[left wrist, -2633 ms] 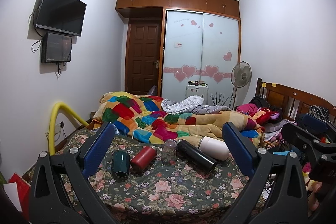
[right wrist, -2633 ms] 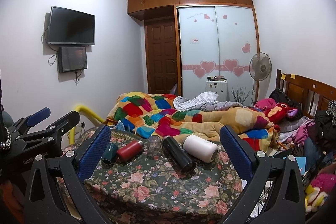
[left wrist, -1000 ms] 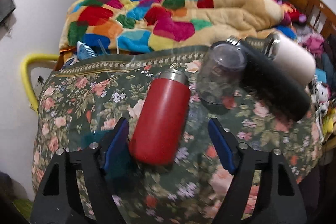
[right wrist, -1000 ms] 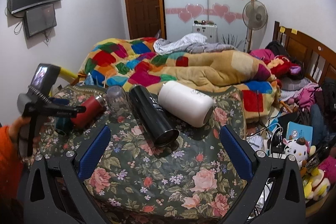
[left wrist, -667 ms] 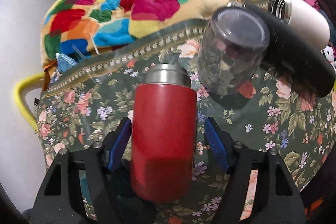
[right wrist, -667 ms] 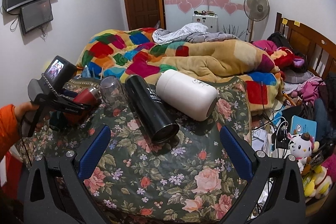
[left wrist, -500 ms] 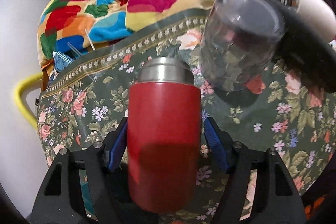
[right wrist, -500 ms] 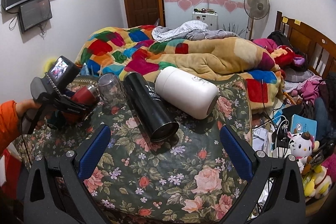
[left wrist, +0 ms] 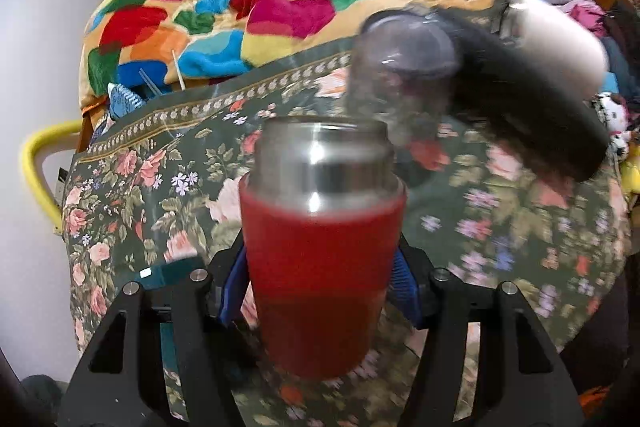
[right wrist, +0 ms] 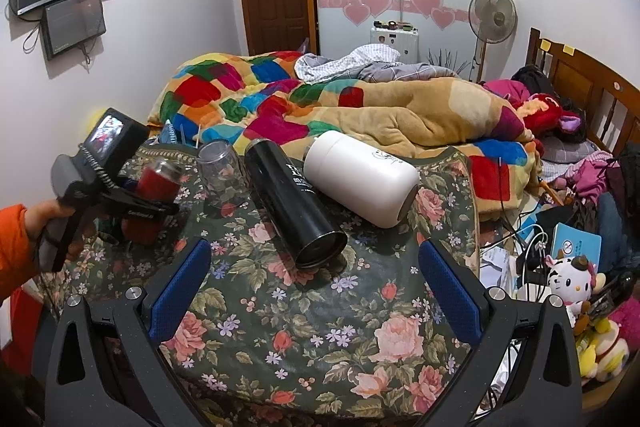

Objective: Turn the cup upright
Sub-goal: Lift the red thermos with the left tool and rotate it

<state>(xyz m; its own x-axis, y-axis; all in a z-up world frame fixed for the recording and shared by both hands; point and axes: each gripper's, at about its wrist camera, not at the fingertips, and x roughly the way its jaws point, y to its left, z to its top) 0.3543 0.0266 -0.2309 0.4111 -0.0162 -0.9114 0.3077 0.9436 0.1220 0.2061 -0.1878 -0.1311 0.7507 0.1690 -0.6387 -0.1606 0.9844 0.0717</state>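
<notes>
tilted up: red steel-necked cup [left wrist: 322, 267]; left tool [left wrist: 320, 283] clamps it | right tool [right wrist: 314, 279] wide

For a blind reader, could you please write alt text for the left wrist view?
The left gripper clamps a red cup, steel mouth up, above a floral cloth. Behind it: a clear glass, a black flask, a colourful quilt.

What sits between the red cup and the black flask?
The clear glass, upside down on the floral cloth, between red cup and black flask; right wrist view shows it.
</notes>
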